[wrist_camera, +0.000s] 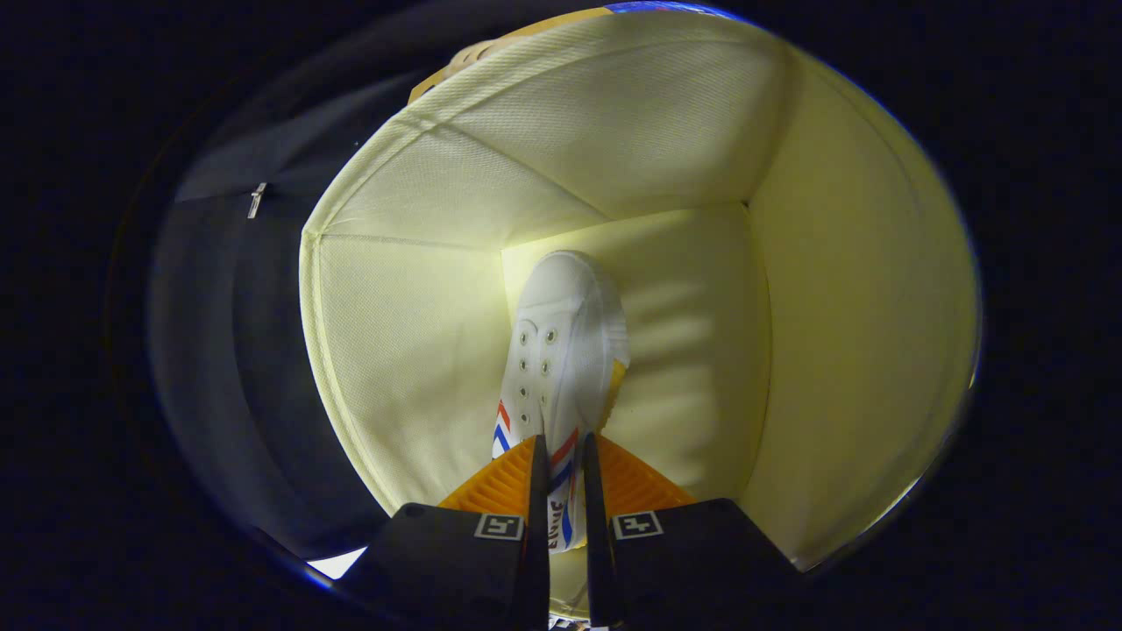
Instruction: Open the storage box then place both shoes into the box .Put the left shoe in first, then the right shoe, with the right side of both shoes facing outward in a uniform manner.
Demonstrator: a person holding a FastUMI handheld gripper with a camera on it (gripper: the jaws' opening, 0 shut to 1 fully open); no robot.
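1. The tool (561, 451) pinched the heel end of a white shoe (565, 350), its fingers nearly together on the thin upper.
2. The shoe, striped red and blue, hung toe-first ahead of the fingers inside the storage box (421, 350).
3. The box's pale fabric walls surrounded the shoe; its floor lay beyond the toe.

The gripper (561, 451) pinches the white shoe (565, 342) between both fingers — toe pointing away, down inside the pale fabric storage box (412, 350). The shoe hangs close to the box's left wall — a dark zippered flap (254, 263) lies outside it.
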